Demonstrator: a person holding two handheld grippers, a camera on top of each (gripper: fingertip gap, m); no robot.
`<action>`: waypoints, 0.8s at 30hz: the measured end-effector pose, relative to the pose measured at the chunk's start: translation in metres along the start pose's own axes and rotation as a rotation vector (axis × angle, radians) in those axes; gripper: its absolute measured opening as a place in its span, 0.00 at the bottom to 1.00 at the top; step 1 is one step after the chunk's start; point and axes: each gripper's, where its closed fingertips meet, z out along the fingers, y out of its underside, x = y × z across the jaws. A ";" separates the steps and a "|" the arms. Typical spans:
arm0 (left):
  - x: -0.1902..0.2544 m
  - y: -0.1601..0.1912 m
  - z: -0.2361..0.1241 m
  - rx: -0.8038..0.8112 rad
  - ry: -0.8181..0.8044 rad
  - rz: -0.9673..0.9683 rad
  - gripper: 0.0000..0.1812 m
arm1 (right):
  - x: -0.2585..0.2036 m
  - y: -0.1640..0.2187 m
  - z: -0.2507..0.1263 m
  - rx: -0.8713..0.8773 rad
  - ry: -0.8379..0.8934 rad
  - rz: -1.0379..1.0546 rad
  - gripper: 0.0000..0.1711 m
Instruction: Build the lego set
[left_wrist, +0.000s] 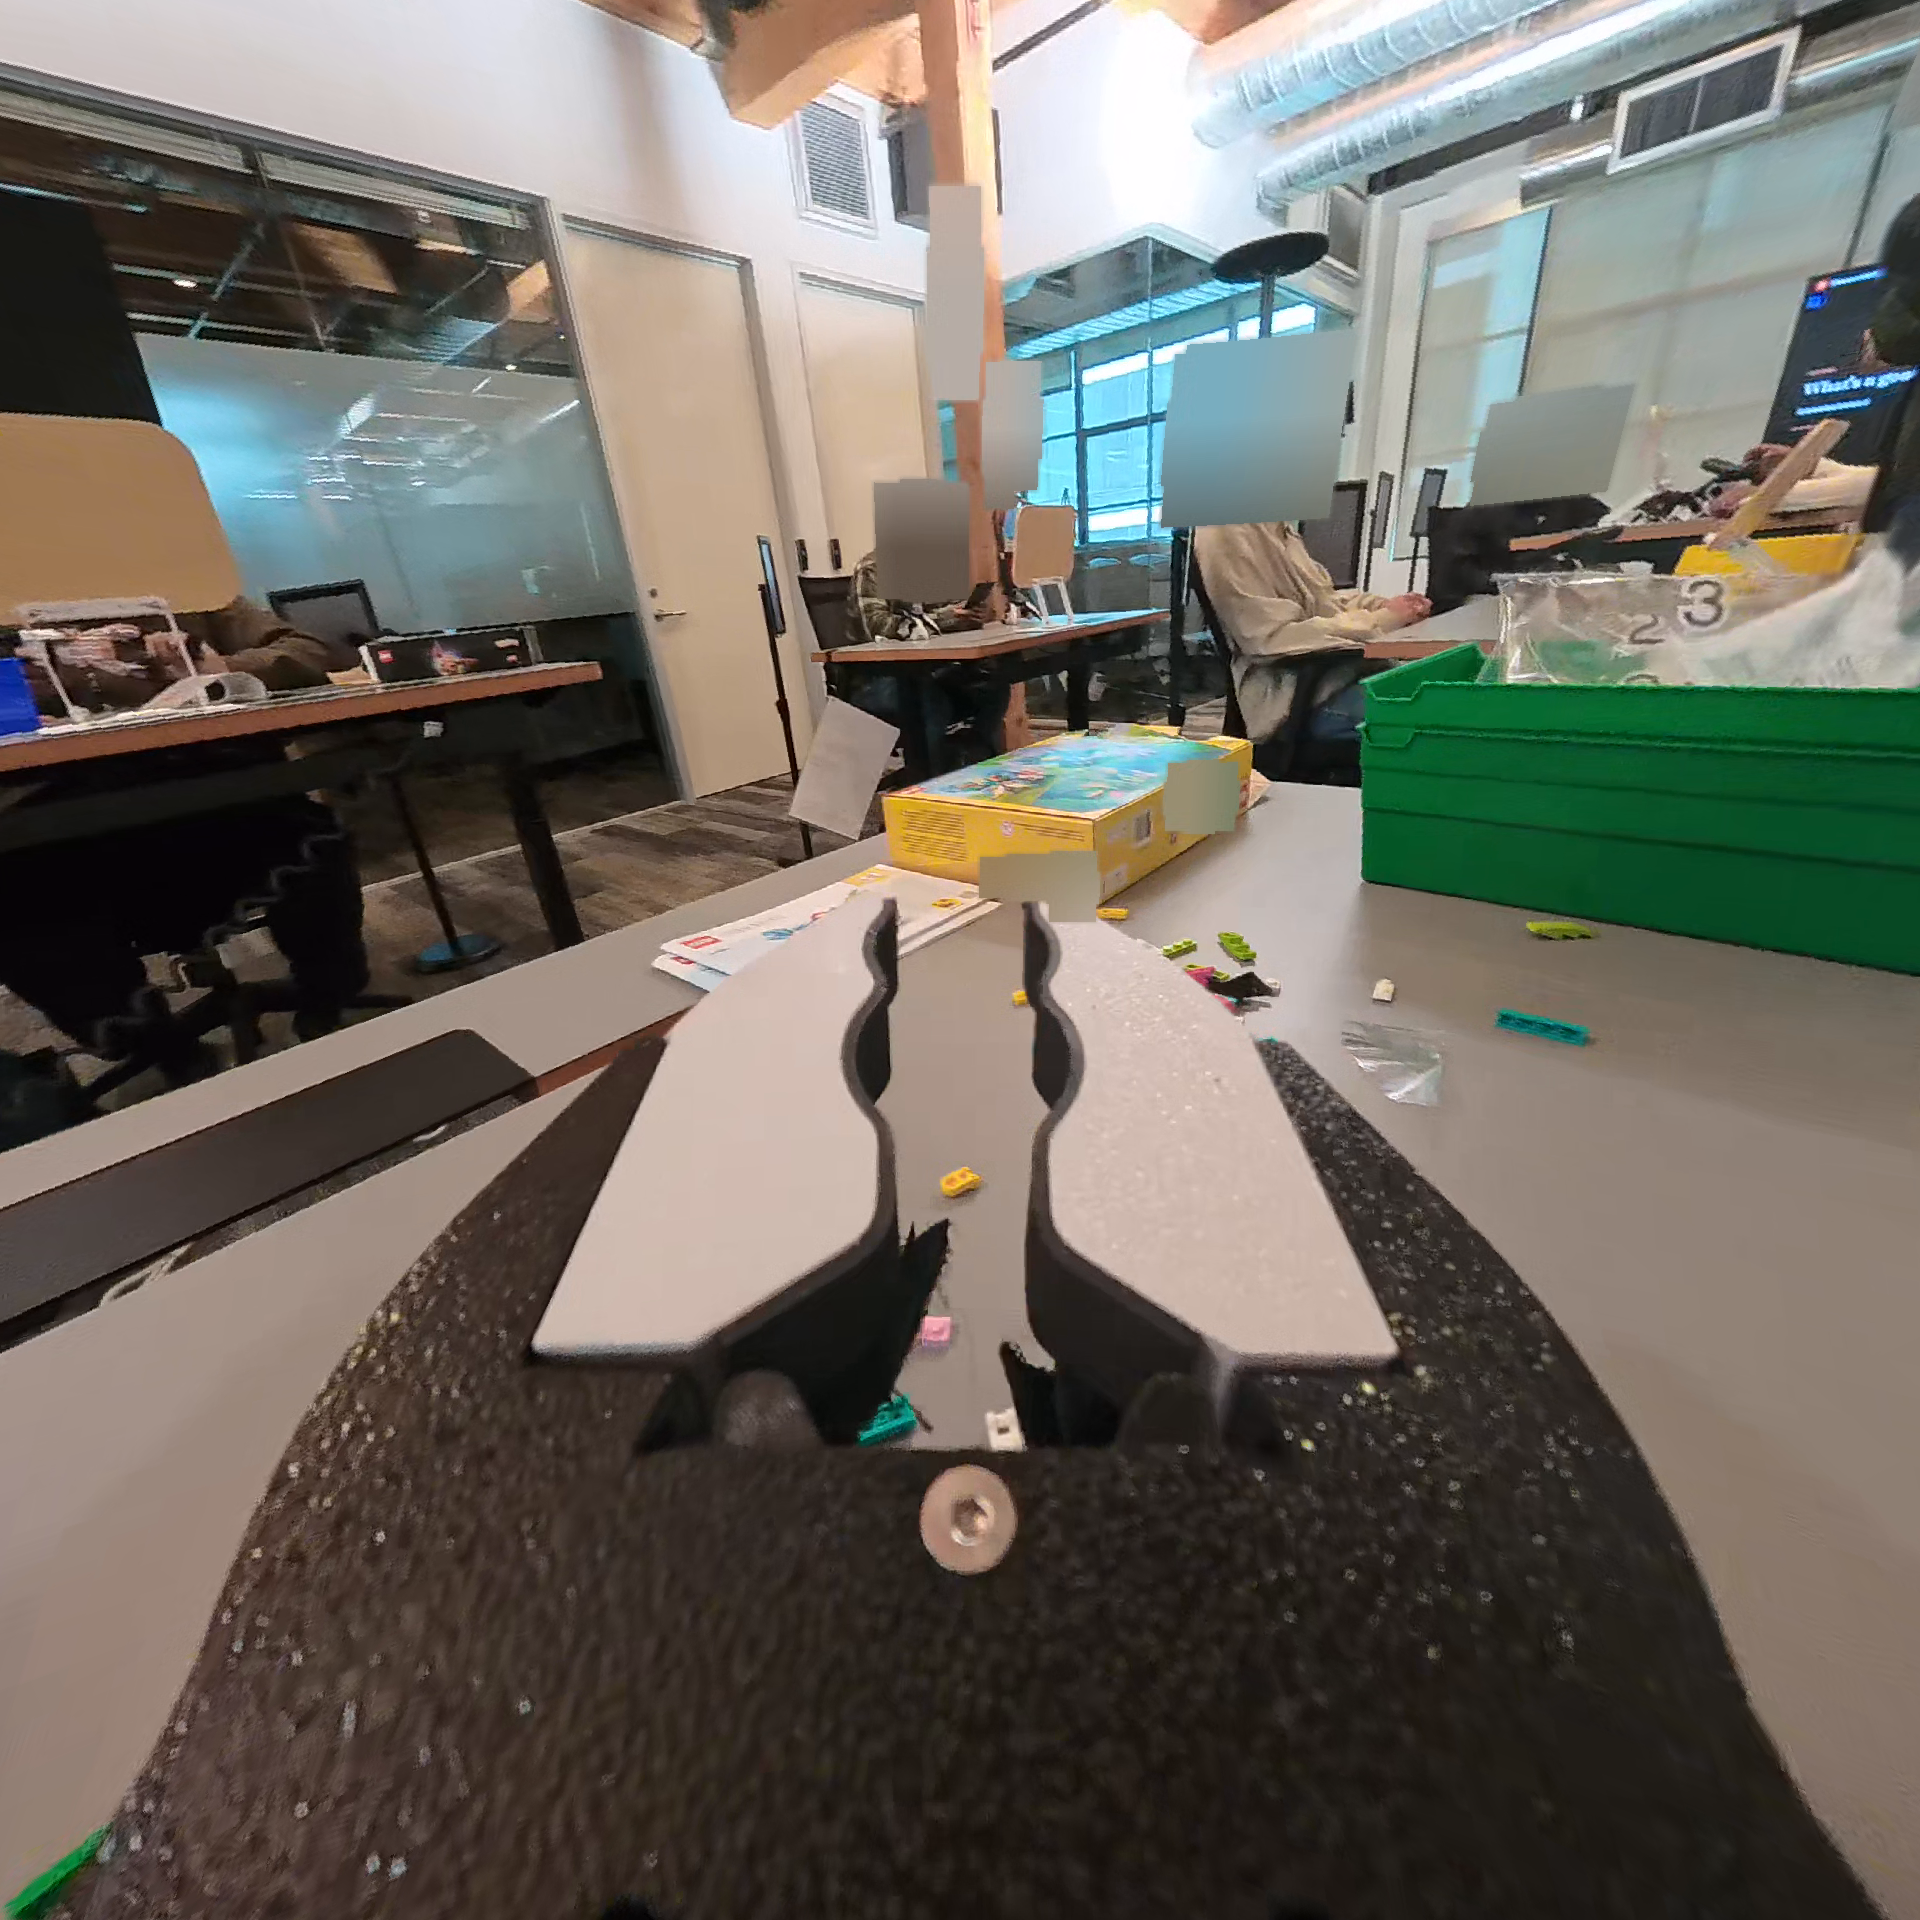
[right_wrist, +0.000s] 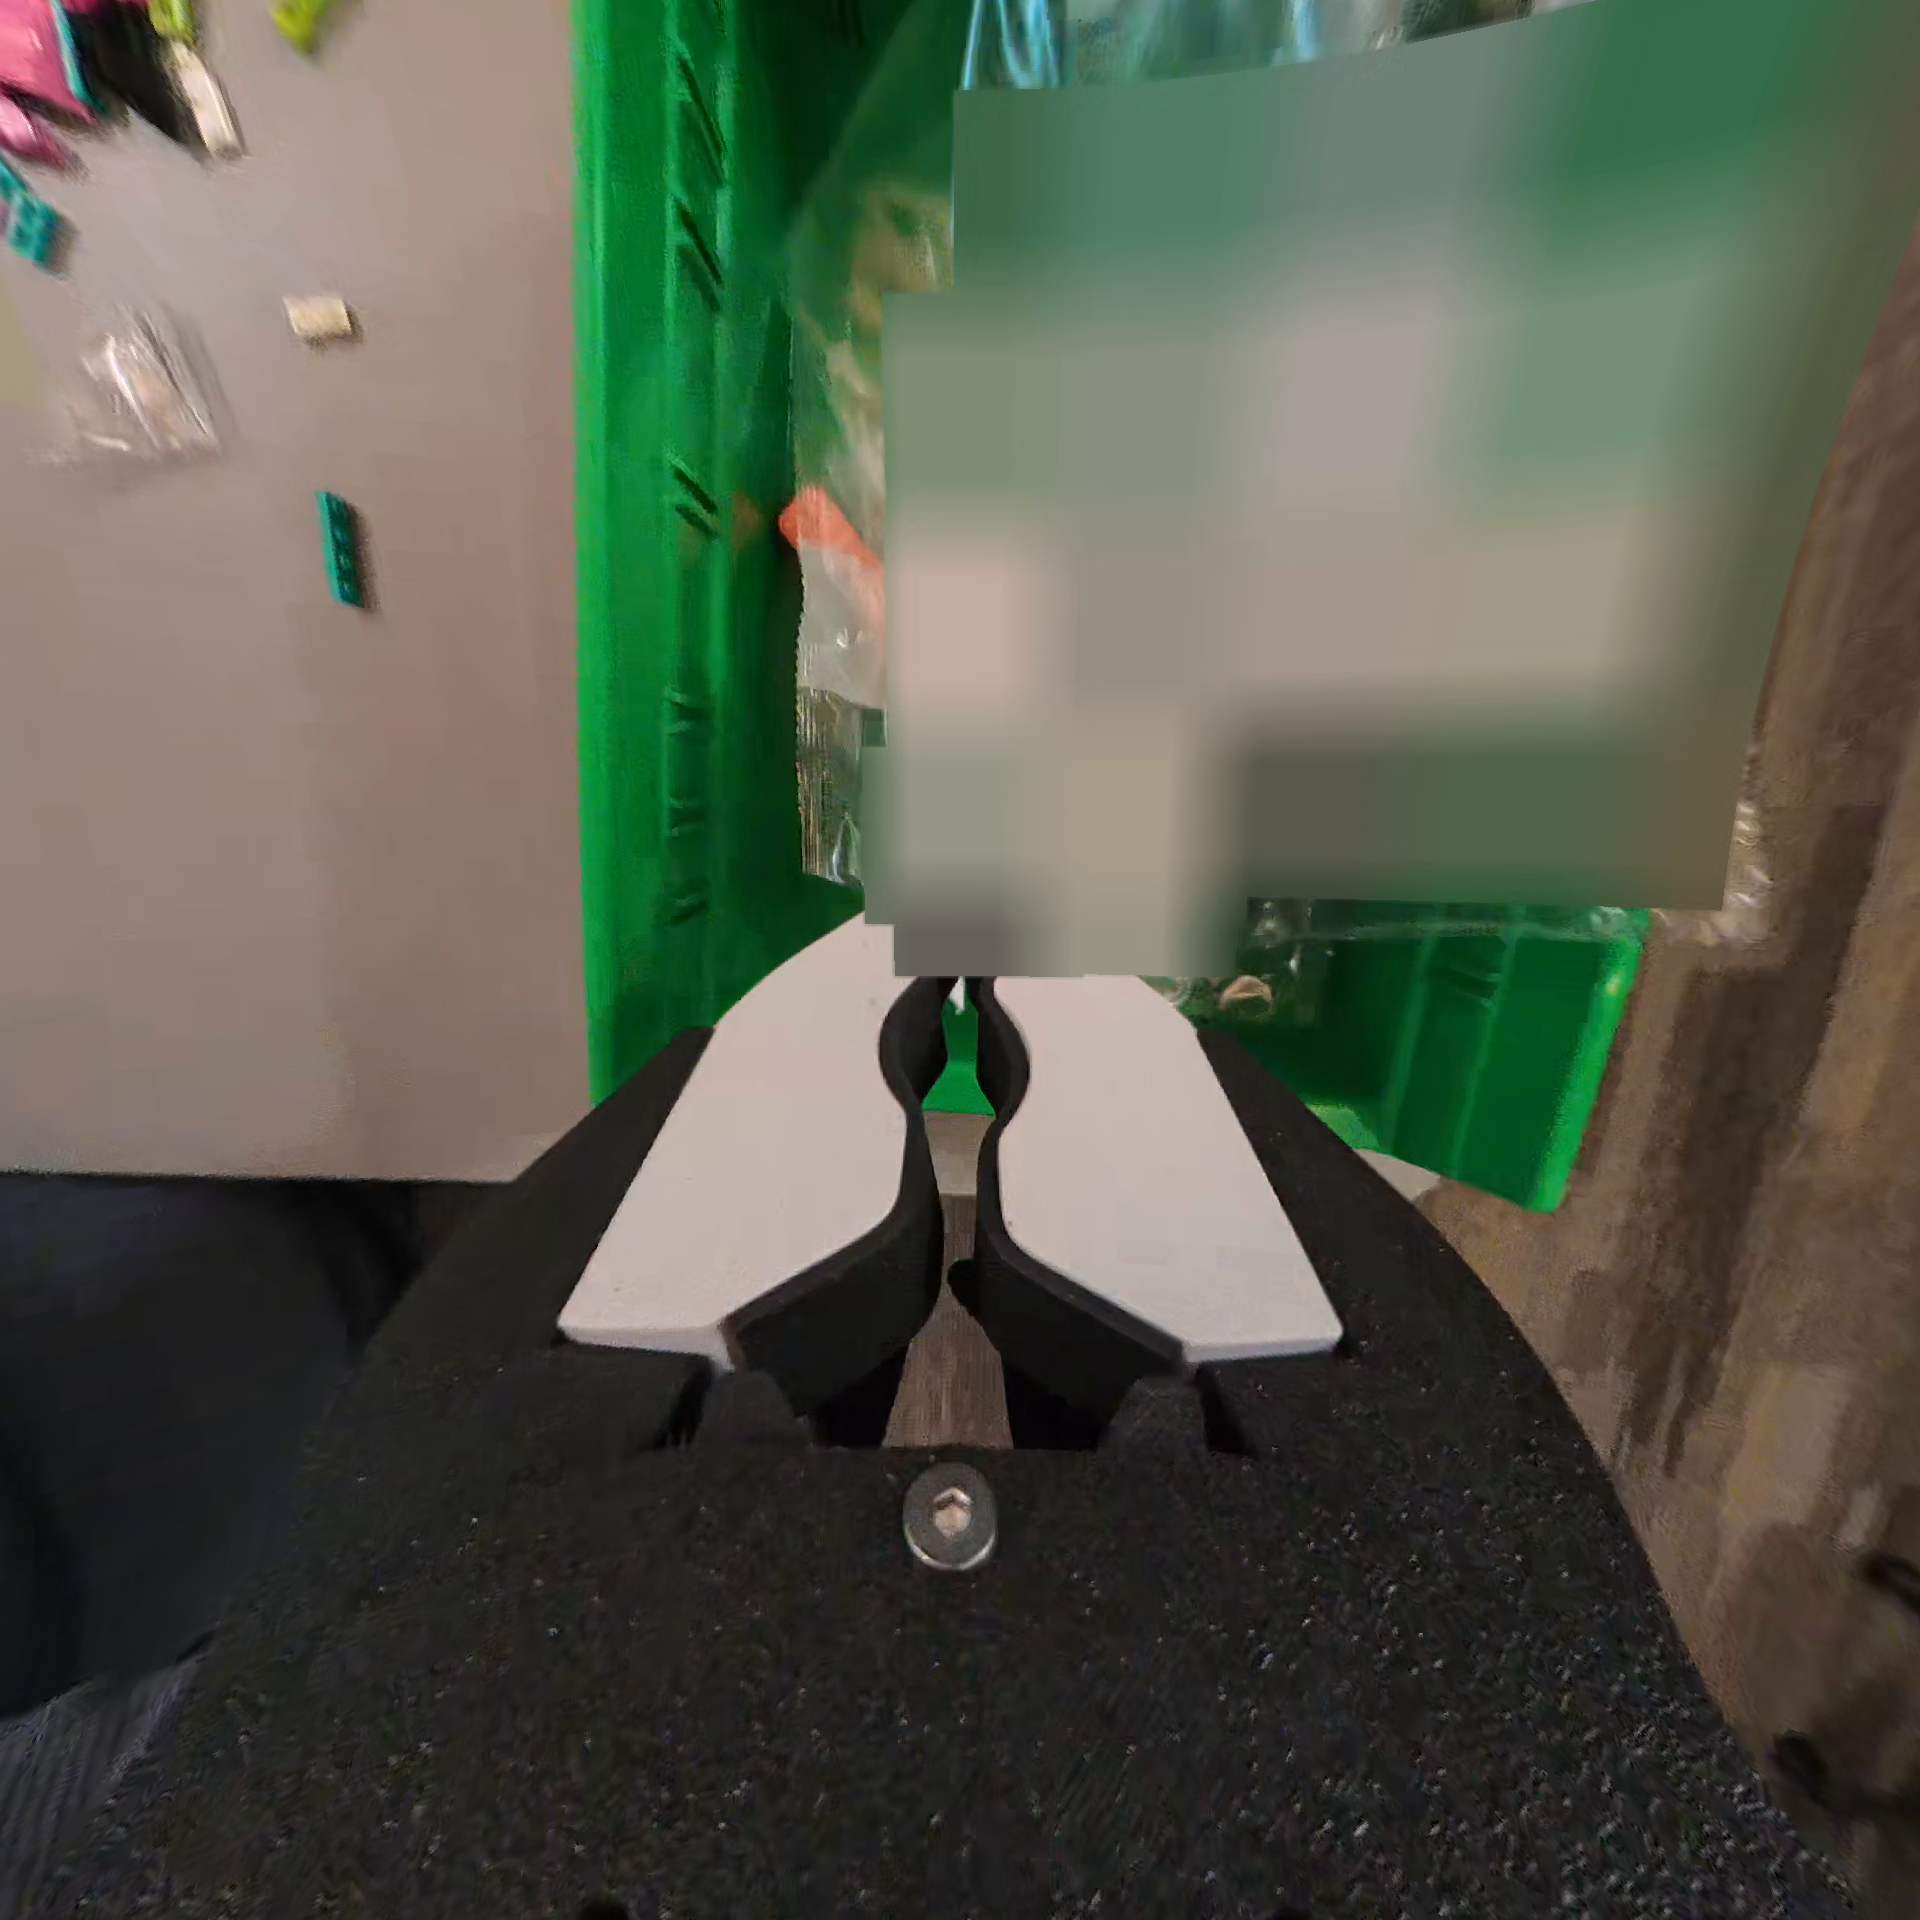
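Note:
My left gripper (left_wrist: 956, 920) is open and empty, held low over the grey table (left_wrist: 1558, 1247). Loose Lego pieces lie under and ahead of it: a yellow one (left_wrist: 959, 1181) between the fingers, a pink one (left_wrist: 935, 1330), a small mixed pile (left_wrist: 1231, 971) and a teal plate (left_wrist: 1542, 1027). My right gripper (right_wrist: 961, 1000) is nearly shut over the green tray (right_wrist: 665, 623), its tips pinching the edge of a clear plastic bag (right_wrist: 836, 644). A blurred patch hides most of that bag. The right wrist view is tilted and motion-blurred.
Stacked green trays (left_wrist: 1642, 810) holding numbered bags (left_wrist: 1621, 623) stand at the right. The yellow Lego box (left_wrist: 1070, 810) and instruction booklet (left_wrist: 790, 925) lie ahead. A clear plastic scrap (left_wrist: 1392, 1060) lies on the table. People sit at desks behind. There is about 50 cm between the tips of the two grippers.

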 end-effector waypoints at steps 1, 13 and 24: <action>-0.002 -0.001 0.000 -0.004 -0.007 -0.004 0.12 | -0.001 0.000 0.007 -0.027 -0.024 -0.011 0.00; -0.036 -0.003 -0.003 -0.196 -0.144 0.004 0.35 | -0.015 -0.077 -0.092 0.593 0.576 -0.181 0.58; -0.028 0.017 0.011 -0.548 -0.273 0.177 0.76 | -0.323 -0.105 -0.078 1.064 -0.052 -0.561 0.78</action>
